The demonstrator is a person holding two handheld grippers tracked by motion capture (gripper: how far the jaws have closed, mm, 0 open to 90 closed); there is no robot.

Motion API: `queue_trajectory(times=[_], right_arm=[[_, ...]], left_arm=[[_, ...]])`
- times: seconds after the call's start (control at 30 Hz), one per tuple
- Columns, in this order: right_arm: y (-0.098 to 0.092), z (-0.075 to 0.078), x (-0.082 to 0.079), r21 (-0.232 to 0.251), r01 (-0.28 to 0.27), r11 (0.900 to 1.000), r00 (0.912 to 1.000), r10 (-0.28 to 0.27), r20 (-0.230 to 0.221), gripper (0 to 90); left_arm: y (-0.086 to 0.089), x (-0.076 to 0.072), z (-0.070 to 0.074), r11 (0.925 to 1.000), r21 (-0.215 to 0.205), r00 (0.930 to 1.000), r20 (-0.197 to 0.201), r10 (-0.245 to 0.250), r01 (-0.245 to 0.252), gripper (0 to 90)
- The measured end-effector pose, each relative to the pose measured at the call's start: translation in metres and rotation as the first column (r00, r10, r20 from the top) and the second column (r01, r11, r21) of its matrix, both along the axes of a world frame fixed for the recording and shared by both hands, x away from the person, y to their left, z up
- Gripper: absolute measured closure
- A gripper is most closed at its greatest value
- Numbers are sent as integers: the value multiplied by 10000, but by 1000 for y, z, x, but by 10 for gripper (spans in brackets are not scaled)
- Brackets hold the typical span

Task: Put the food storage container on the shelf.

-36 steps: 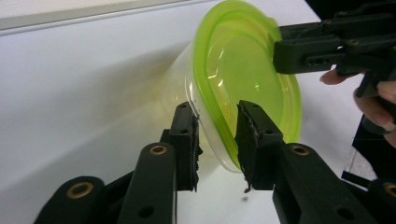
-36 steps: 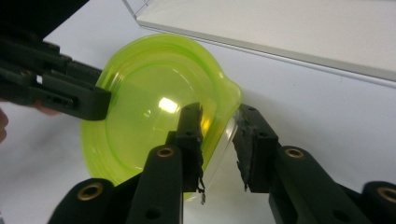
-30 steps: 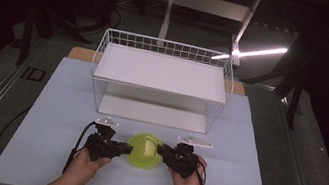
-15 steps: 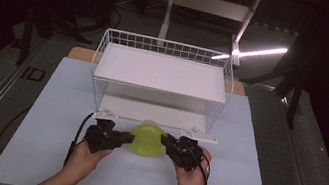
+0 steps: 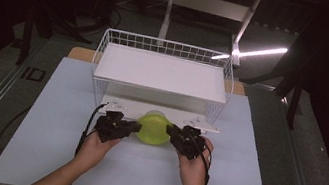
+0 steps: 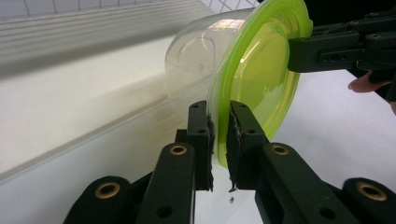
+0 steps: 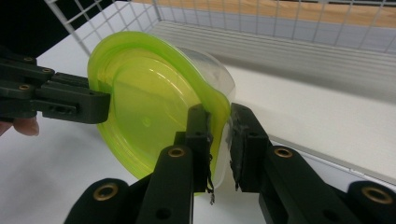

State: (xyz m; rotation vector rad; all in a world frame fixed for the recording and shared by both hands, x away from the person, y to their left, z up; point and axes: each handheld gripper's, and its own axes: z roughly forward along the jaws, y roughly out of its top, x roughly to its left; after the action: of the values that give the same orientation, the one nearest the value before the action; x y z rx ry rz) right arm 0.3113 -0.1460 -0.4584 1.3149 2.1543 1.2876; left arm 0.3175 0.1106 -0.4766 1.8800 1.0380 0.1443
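A clear round container with a lime-green lid hangs tipped on its side just above the table, its clear base toward the wire rack. My left gripper is shut on the lid's left rim. My right gripper is shut on the lid's right rim. In the left gripper view the container fills the centre, with the other gripper clamped on its far edge. The right gripper view shows the lid from the opposite side, the left gripper holding its far edge.
The white wire rack has a flat white upper shelf and a lower shelf directly behind the container. A pale sheet covers the table. A white chair frame stands beyond, in the dark.
Both grippers have carried the container away from the person, toward the rack's lower opening, and it now sits closer to the rack's front edge.
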Motion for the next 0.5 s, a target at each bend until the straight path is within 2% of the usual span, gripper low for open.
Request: queue_trajectory(times=[0.1,0.5], right_arm=[[1,-3,3,-161,120,9998,9999,-121,-64,788],[6,-15,17,-458,339,9984,9994,-340,-21,787]], left_arm=[[-2,6,-6,9999,107,9999,-96,66,-65,814],[-4,19,-20,9989,-77,9986,-233,467,-469,812]])
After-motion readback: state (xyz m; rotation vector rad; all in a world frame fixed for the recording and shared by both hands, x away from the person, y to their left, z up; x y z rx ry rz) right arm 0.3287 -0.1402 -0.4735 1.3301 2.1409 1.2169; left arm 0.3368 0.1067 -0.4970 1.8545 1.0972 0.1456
